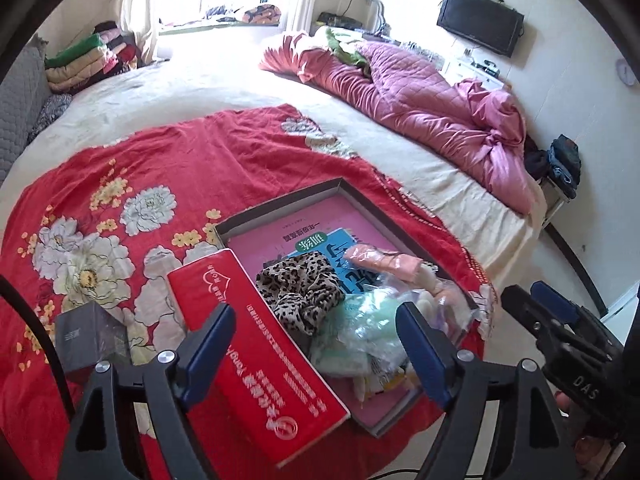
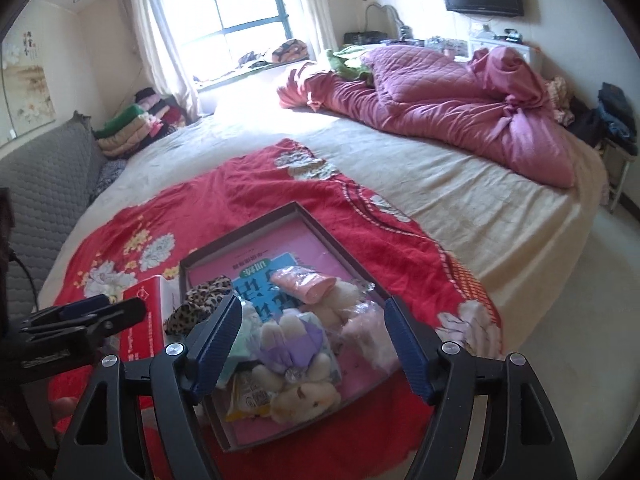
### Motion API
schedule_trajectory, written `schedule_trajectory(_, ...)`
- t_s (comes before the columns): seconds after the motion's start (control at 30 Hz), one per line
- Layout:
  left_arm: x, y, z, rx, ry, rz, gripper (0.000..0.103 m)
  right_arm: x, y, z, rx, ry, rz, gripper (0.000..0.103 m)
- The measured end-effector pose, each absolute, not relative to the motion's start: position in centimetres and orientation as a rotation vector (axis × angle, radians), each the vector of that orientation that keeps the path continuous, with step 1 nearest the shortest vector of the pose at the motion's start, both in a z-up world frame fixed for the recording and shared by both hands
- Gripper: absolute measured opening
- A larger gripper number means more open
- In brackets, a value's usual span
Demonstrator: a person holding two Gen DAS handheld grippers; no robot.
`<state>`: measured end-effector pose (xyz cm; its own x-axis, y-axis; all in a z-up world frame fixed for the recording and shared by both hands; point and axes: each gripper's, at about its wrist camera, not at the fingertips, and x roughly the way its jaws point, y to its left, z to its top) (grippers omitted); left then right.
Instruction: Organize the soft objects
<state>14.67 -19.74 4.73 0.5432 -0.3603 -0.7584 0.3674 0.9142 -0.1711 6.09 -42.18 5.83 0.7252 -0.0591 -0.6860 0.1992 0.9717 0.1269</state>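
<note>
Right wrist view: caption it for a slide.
Open right gripper above a shallow box of plush toys on a red floral cloth.

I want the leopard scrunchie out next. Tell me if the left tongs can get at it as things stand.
Probably yes. The left tongs stand open and empty just above the leopard scrunchie, which lies on top in the shallow box, nothing covering it. The red carton lies right beside it and may crowd one finger.

Left gripper hovers over the box, jaws wide apart and empty. Inside the box: leopard cloth, pink cloth, bagged toys. Red carton lies against the box's left wall.
</note>
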Motion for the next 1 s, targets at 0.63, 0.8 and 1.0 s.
schedule_trajectory(0.63, 4.2, -15.9, 5.9, 0.072, 0.877, -0.364, 0.083, -4.6, -35.0, 8.7, 0.155, 0.659, -0.188, 0.076)
schedule_trajectory(0.8, 2.0, -15.1, 5.5, 0.058, 0.878, -0.367, 0.083, -7.6, -34.0, 9.0, 0.15, 0.615, -0.197, 0.076)
schedule_trajectory(1.0, 0.2, -14.6, 4.8, 0.071, 0.89, -0.352, 0.083, -9.1, -33.2, 7.9, 0.141, 0.661, -0.191, 0.076)
